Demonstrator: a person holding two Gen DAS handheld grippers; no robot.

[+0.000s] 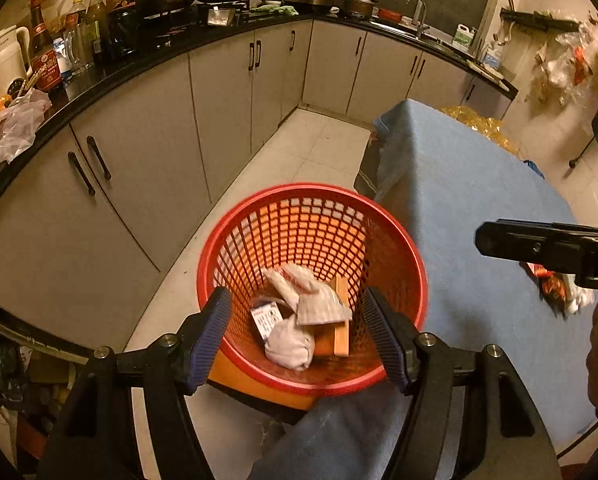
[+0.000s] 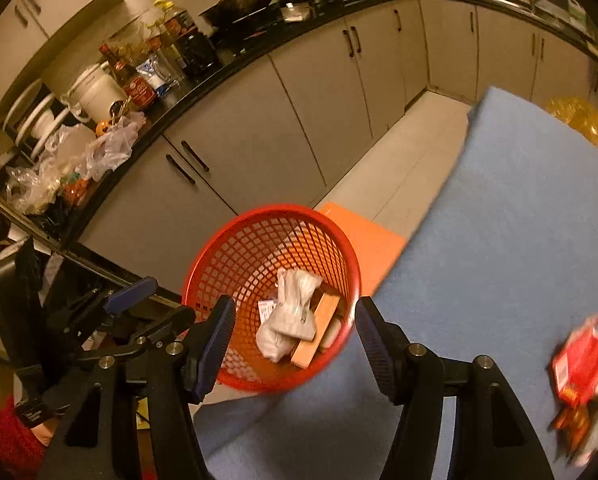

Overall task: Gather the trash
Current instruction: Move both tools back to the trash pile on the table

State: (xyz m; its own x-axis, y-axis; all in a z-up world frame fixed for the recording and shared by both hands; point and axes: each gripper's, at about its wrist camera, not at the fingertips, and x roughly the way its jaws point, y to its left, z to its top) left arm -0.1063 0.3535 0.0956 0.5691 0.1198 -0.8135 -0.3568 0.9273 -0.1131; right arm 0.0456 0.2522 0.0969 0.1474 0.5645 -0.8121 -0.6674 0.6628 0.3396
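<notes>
- Red snack wrappers (image 2: 583,368) lie loose on the blue tablecloth (image 2: 519,220), right of the basket; blurred, likely light, crinkly, slippery. Pinch at a crumpled fold.
- Crumpled tissue wads (image 1: 299,312) and a small orange box (image 1: 341,330) sit in the red mesh wastebasket (image 1: 403,240); soft and weightless.
- Left gripper (image 1: 299,336) above the basket, jaws spread, nothing between.
- Right gripper (image 2: 293,336) likewise released, empty.
- Kitchen counter (image 1: 147,60) behind, cluttered.
</notes>
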